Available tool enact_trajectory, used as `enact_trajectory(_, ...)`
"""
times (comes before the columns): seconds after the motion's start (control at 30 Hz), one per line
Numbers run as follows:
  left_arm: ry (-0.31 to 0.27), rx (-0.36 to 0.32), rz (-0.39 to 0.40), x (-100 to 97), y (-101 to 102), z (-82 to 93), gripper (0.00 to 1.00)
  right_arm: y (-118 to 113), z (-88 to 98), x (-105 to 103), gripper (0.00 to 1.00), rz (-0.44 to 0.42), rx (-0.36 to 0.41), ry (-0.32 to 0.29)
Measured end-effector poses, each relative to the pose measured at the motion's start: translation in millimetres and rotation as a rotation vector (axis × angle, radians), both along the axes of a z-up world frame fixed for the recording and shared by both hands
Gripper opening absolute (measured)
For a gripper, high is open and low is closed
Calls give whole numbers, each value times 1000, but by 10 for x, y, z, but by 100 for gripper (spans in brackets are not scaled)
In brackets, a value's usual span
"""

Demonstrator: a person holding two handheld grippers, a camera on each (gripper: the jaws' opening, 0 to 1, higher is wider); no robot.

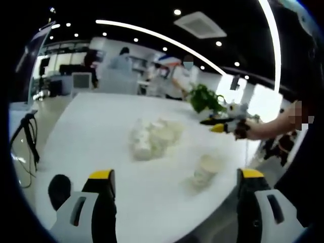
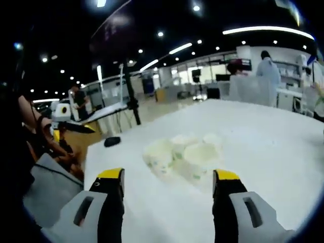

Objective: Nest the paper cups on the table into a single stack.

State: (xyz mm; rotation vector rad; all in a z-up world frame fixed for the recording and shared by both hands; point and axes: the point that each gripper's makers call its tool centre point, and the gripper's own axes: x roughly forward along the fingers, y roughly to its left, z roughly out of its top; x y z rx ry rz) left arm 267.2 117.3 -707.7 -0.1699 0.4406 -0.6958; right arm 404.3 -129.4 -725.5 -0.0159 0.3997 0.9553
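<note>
Left gripper view: white table (image 1: 101, 131), cups waiting, both grippers wide open and carrying nothing.

Across the big table, a loose cluster of paper cups (image 1: 152, 137) sat near the middle, and one lone cup (image 1: 206, 169) stood apart, nearer the left gripper (image 1: 176, 185), whose yellow-tipped jaws were spread with only tabletop between them. In the right gripper view the same cluster (image 2: 182, 154) lay just ahead of the right gripper (image 2: 168, 185), jaws equally parted and empty; whether each cup stood upright or lay tipped was too blurred to tell. My read: these would be feather-light, thin-walled and easily crushed, likely to skid on the smooth top. Best hold would be a gentle pinch across the rim, where the rolled edge is stiffest.
</note>
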Motion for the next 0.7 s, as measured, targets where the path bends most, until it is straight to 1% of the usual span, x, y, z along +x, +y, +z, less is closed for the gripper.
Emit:
enact_trajectory(0.07, 10, -1, 3, -10, 9, -9, 100, -15, -16, 43, 76, -10, 3, 1)
enact_trajectory(0.13, 14, -2, 5, -9, 18, -11, 100, -37, -2, 96, 81, -26, -9, -29)
enact_trajectory(0.2, 12, 2, 3, -8, 21, -7, 100, -42, -6, 129, 86, -34, -13, -32)
enact_trajectory(0.27, 13, 2, -1, -13, 12, 2, 100, -50, -5, 171, 89, -41, -11, -34)
enact_trajectory(0.3, 13, 8, -5, -16, 10, 1, 100, -53, 7, 191, 91, -43, -13, -53)
enact_trajectory(0.37, 12, 10, -5, -14, 10, 5, 100, -50, 15, 214, 94, -48, -15, -67)
enact_trajectory(0.43, 13, 8, -2, -10, 14, 11, 100, -29, 37, 228, 100, -55, -3, -75)
enact_trajectory(0.47, 13, 8, -1, -9, 16, 9, 100, -10, 51, 218, 100, -44, 8, -80)
enact_trajectory(0.57, 16, 6, 1, -4, 16, 11, 100, 3, 49, 226, 100, -36, 3, -92)
enact_trajectory(0.7, 14, 9, 1, 7, 18, 20, 100, 14, 31, 242, 100, -31, 1, -88)
